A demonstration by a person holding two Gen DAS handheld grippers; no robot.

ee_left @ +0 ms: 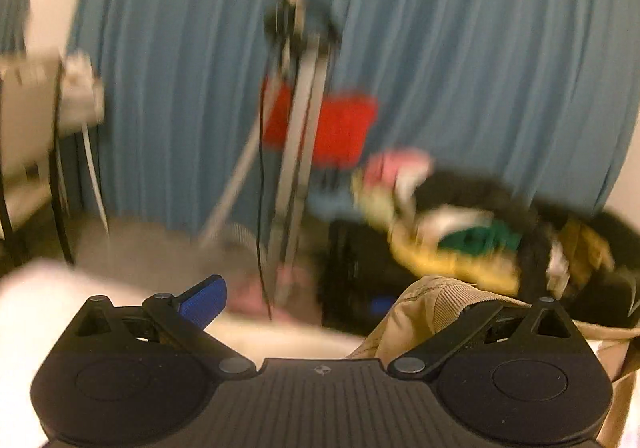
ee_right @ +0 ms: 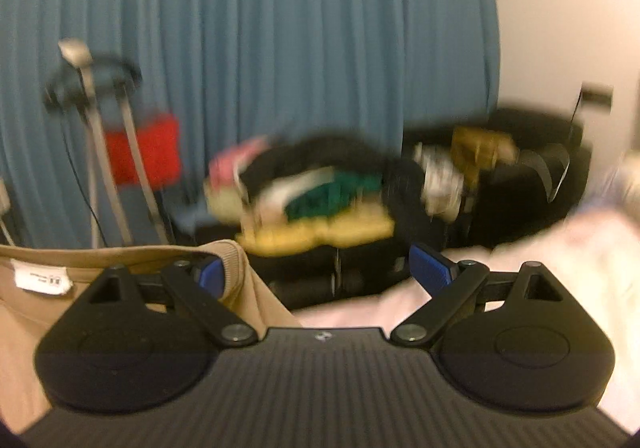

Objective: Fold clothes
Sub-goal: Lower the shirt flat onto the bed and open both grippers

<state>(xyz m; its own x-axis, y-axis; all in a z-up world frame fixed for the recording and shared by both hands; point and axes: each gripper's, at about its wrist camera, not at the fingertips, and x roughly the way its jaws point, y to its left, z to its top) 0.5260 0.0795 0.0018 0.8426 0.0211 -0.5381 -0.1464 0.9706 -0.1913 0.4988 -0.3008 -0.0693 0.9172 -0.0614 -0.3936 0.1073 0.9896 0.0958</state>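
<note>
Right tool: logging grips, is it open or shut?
Open. The right tool has its blue pads spread wide, the tan ribbed garment draped over one.

A blue pleated curtain (ee_right: pixel 248 48) fills the far side of the room, with a pale wall (ee_right: pixel 560 28) to its right. A metal tripod stand (ee_left: pixel 298 136) rises in front of the curtain, and something red (ee_left: pixel 344 128) sits behind it, too blurred to name. To the right, a heap of mixed clothes (ee_right: pixel 320 200) lies on dark furniture (ee_right: pixel 532 184). A white table (ee_left: pixel 28 120) stands at far left. A pale surface (ee_right: pixel 560 272) spreads in the near right. The light is warm and dim.
</note>
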